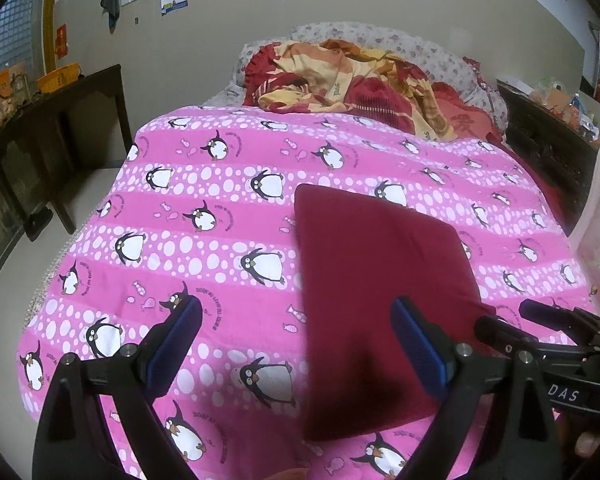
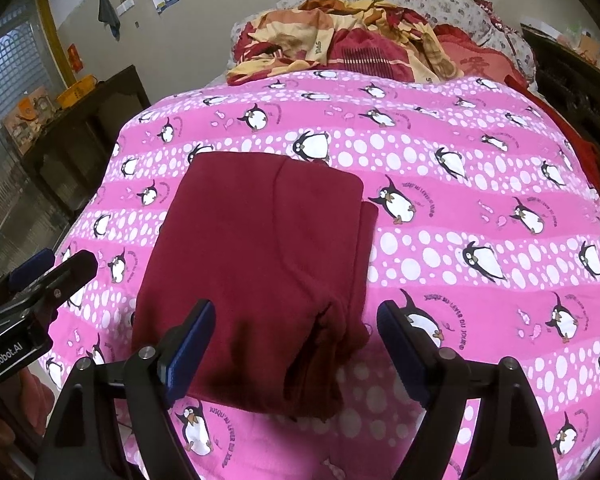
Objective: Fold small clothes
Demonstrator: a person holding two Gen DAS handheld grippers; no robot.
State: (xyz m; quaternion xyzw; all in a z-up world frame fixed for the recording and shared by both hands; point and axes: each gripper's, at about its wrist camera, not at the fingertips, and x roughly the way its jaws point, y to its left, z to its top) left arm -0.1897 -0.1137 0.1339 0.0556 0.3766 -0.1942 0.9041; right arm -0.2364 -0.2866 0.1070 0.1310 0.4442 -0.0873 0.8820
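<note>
A home bedroom: bed (image 1: 228, 216) with penguin bedspread, rumpled quilt (image 1: 364, 80).

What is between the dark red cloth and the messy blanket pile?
Only pink penguin bedspread lies between the dark red cloth and the blanket pile; the right wrist view shows it.

I see the folded maroon fleece garment (image 2: 260, 264) lying on the pink penguin-print bedspread (image 2: 460, 208), crumpled red-and-yellow quilt (image 2: 340, 40) behind it.

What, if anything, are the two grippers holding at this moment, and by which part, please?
Nothing is held. The left gripper and the right gripper both stand open above the folded maroon garment, which lies free on the pink penguin bedspread.
</note>
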